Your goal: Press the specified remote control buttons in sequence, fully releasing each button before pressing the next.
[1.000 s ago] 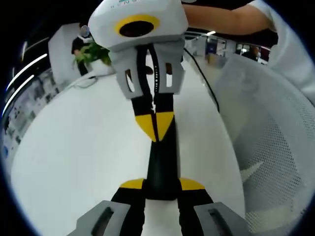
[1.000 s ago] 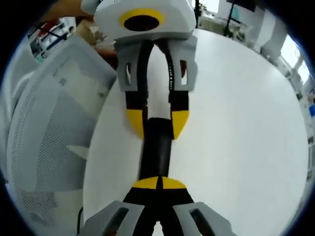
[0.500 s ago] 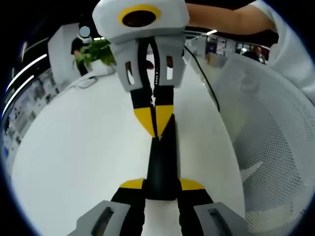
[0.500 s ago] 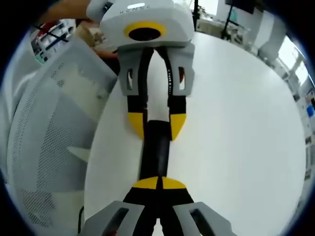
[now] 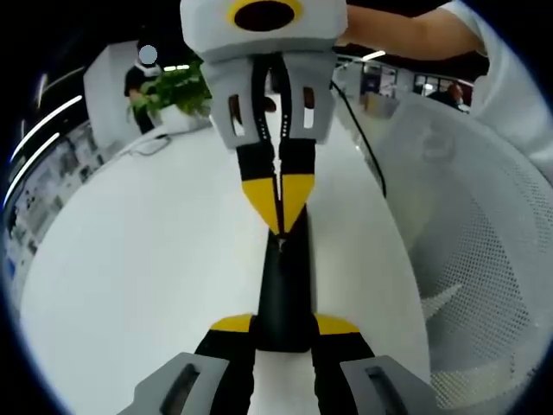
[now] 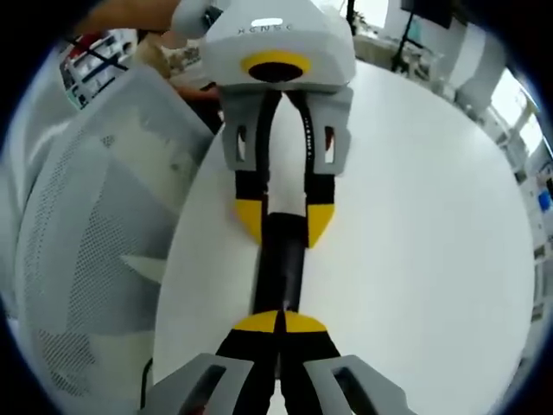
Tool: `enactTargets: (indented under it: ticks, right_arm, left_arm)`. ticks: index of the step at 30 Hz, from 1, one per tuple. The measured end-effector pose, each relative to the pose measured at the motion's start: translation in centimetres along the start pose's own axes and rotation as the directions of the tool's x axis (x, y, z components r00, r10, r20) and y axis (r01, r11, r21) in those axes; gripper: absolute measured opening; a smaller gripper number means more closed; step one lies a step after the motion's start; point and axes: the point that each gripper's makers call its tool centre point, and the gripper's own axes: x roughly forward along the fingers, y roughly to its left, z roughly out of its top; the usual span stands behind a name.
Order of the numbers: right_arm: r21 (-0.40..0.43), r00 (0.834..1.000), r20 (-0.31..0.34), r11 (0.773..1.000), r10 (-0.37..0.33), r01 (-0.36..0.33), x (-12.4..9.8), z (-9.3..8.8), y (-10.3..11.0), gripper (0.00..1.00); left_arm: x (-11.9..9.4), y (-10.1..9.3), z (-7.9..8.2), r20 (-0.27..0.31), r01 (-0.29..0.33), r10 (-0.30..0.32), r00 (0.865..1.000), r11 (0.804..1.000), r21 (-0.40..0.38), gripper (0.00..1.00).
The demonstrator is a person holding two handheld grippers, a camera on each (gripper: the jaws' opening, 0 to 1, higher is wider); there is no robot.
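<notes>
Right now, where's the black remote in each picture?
Left gripper view: remote, lower centre, gripped in the left claw.
Right gripper view: remote, centre, its far end in that same claw.
Shared landmark: the white mesh chair, right in the first, left in the second.

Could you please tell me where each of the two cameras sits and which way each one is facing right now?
Left gripper view: rides on the left gripper, looking along the black remote control it clamps, toward the right gripper; a person's forearm shows above.
Right gripper view: rides on the right gripper, whose shut tips rest on the remote, facing back at the left gripper.
Shared: both grippers, the remote, the white table and the white mesh chair.
</notes>
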Motion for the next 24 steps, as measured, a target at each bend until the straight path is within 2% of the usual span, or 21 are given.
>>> enactTargets:
  ticks: [24]
  right_arm:
    - [-0.005,1.0,-0.013,1.0,0.024,-0.024,1.1,-0.1,0.5,0.0]
  left_arm:
    - [0.0,-0.1,0.0,0.006,0.0,0.0,1.0,1.0,-0.002,0.23]
